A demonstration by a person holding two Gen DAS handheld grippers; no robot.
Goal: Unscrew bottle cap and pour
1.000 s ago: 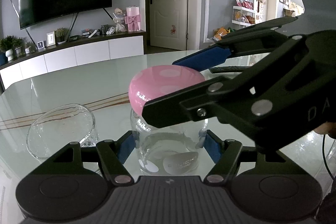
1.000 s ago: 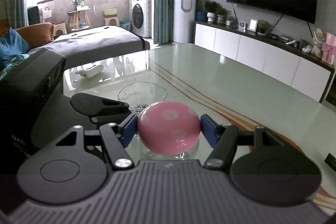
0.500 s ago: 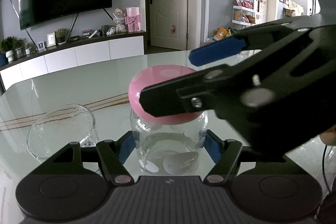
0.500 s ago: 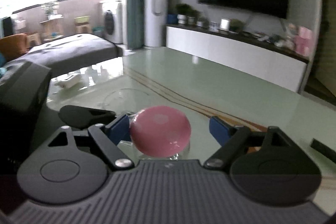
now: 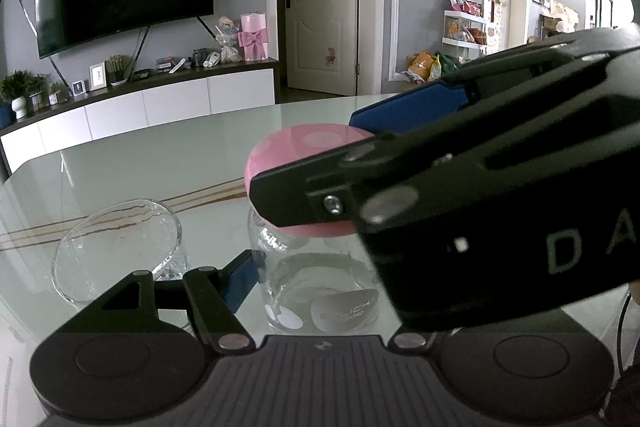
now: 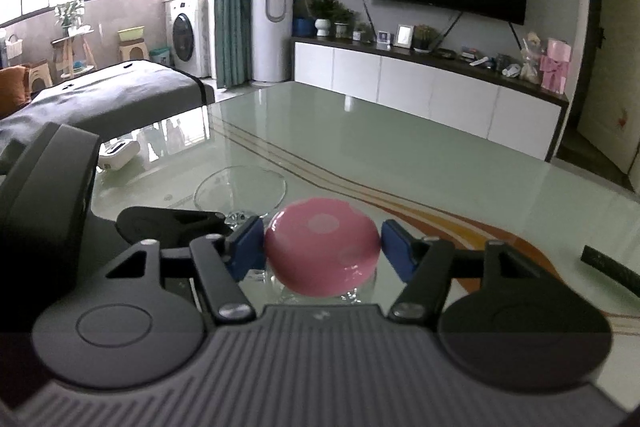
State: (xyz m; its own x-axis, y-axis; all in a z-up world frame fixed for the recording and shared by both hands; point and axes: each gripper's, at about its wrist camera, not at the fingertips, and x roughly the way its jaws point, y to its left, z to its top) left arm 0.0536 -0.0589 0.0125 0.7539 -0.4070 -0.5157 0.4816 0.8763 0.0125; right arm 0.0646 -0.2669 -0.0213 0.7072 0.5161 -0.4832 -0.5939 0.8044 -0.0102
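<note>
Glossy pale-green glass table in a living room, with a television and a white sideboard along the far wall. On it stands a clear glass bottle under a domed pink cap, still seated, so unscrewing looks at most begun and the pour remains. The left gripper brackets the bottle's body; one blue pad touches the glass, the other is hidden (so I cannot tell whether it is clamped). The right gripper straddles the cap, its blue pads at or nearly at either side, seemingly closing for a turn. An empty glass bowl waits just beside the bottle; a dark remote lies well apart, obstructing nothing
</note>
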